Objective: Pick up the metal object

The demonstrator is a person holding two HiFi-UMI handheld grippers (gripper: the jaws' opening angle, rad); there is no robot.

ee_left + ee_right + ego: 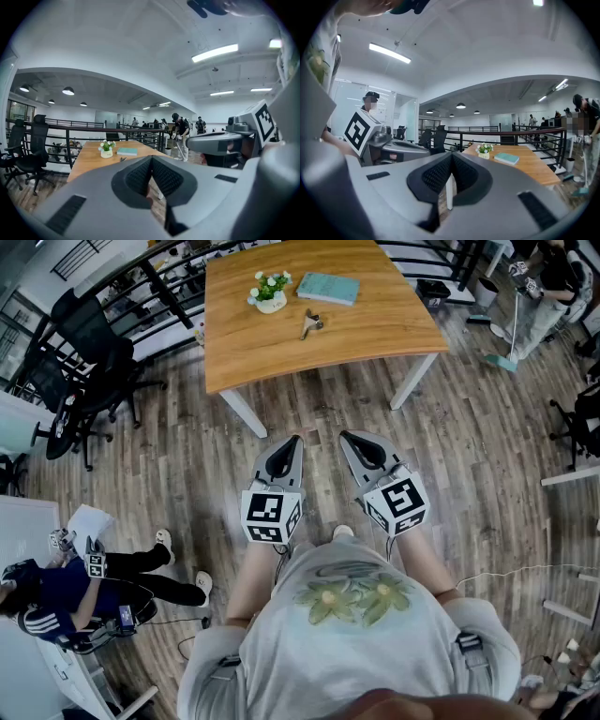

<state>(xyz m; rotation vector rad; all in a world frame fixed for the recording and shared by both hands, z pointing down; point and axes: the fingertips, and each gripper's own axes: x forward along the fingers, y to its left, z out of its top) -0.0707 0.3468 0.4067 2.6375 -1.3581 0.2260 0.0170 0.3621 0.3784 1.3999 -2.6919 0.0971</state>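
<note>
Both grippers are held low in front of the person, side by side above the wood-plank floor [487, 427]. The left gripper [295, 441] and the right gripper [344, 436] each have their jaws pressed together at the tips, with nothing between them. They point towards a wooden table [375, 334] but are well short of its near edge. The metal object [310, 323] lies untouched near the middle of the tabletop. It is close to a small white pot of flowers [271, 292] and a teal book [328, 288], which sit nearer the far edge. Black office chairs [89, 352] stand off to the table's left. Another person [75, 601] in dark clothes is on the left side of the room.
</note>
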